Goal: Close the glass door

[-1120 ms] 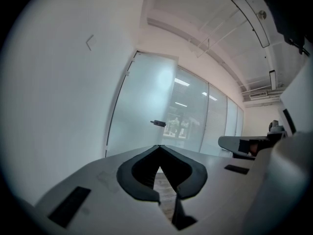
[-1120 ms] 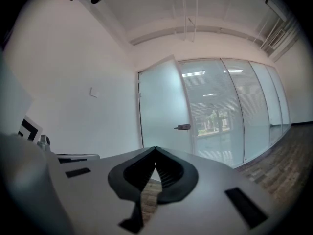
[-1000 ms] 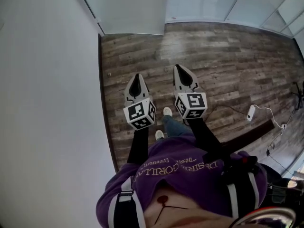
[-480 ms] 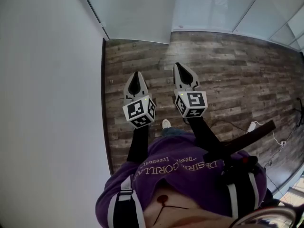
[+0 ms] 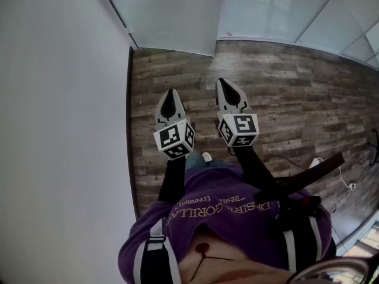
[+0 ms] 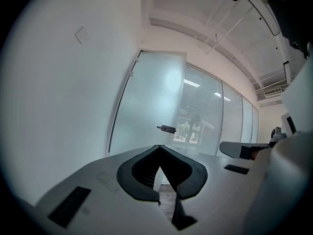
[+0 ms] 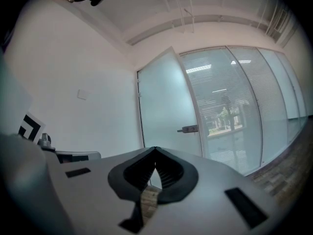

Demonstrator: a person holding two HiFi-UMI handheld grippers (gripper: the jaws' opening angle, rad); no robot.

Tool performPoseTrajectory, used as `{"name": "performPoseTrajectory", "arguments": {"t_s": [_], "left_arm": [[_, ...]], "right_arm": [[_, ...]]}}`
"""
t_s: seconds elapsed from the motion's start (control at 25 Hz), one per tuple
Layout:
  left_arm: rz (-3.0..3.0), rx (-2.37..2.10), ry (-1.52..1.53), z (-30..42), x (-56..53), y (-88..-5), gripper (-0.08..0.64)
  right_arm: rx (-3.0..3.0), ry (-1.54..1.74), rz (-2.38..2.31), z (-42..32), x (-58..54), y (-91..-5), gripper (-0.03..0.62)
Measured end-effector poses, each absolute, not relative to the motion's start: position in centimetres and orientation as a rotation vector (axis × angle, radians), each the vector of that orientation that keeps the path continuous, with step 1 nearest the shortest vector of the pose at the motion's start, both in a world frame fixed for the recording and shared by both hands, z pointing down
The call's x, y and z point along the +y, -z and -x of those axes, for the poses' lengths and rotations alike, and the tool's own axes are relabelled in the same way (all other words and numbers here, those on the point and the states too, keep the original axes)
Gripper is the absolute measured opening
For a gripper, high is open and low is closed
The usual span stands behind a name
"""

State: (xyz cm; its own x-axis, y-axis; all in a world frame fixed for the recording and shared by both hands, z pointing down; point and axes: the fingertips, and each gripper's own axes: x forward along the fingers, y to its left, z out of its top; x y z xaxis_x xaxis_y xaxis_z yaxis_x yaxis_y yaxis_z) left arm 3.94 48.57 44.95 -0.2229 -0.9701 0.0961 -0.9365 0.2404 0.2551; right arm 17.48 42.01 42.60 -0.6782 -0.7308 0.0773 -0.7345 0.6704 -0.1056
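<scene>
Head view:
- Left gripper (image 5: 172, 92) and right gripper (image 5: 227, 82) are held side by side at about the same height over the wooden floor (image 5: 284, 93), both pointed ahead.
- Each pair of jaws is seen drawn together to a tip; nothing is held.
- The glass door (image 5: 172, 10), frosted, is seen ahead at top centre, well apart from both tips. A white wall (image 5: 59, 111) is on its left and a glazed wall (image 5: 266, 10) on its right.
- A purple top (image 5: 237, 212) and one shoe (image 5: 206, 157) of the person are seen below the grippers.

Left gripper view:
- The left gripper (image 6: 158, 147) jaws are closed tip to tip, with nothing clamped.
- The glass door (image 6: 151, 102) is seen straight beyond the tips, its door handle (image 6: 167, 129) at the right edge of the leaf.
- The leaf appears angled out from the glazed wall (image 6: 230, 121).
- The right gripper (image 6: 242, 149) is seen at the right.

Right gripper view:
- The right gripper (image 7: 155, 149) jaws are closed together and empty.
- The glass door (image 7: 166, 106) is seen ahead, slightly left of the glazed wall (image 7: 239, 102). The door handle (image 7: 190, 129) is untouched.
- The left gripper (image 7: 73, 156) is glimpsed at the left.
</scene>
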Motion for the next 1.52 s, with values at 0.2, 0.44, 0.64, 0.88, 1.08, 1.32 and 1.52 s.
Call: {"name": "performPoseTrajectory", "arguments": {"t_s": [0.2,0.44,0.64,0.88,1.08,1.32,1.52], "left_arm": [[-1.781,-2.277,0.207,-3.0,47.0,-45.2,0.002],[-1.813,-2.264,0.198,-0.2,43.9,-45.0,0.002],[-1.837,-2.253,0.195,2.7,41.2,-44.8,0.002],[-1.891,-2.224,0.183,5.6,37.6,-44.9,0.002],[-1.925,-2.192,0.184,7.8,35.4,-45.0,0.002],[-1.937,-2.144,0.185,8.3,33.2,-46.0,0.002],[-1.94,-2.127,0.18,8.3,30.8,-46.6,0.002]], "right_arm": [[-2.842,-0.201,-1.244,-16.4,40.2,-42.9,-0.003],[-2.836,-0.196,-1.268,-13.7,37.4,-42.7,-0.003],[-2.832,-0.191,-1.289,-10.9,35.0,-42.5,-0.003],[-2.82,-0.18,-1.339,-8.0,31.7,-42.7,-0.003],[-2.8,-0.176,-1.378,-5.7,30.1,-43.0,-0.003],[-2.761,-0.182,-1.406,-5.3,28.6,-43.8,-0.003],[-2.746,-0.192,-1.424,-5.4,26.1,-44.3,-0.003]]}}
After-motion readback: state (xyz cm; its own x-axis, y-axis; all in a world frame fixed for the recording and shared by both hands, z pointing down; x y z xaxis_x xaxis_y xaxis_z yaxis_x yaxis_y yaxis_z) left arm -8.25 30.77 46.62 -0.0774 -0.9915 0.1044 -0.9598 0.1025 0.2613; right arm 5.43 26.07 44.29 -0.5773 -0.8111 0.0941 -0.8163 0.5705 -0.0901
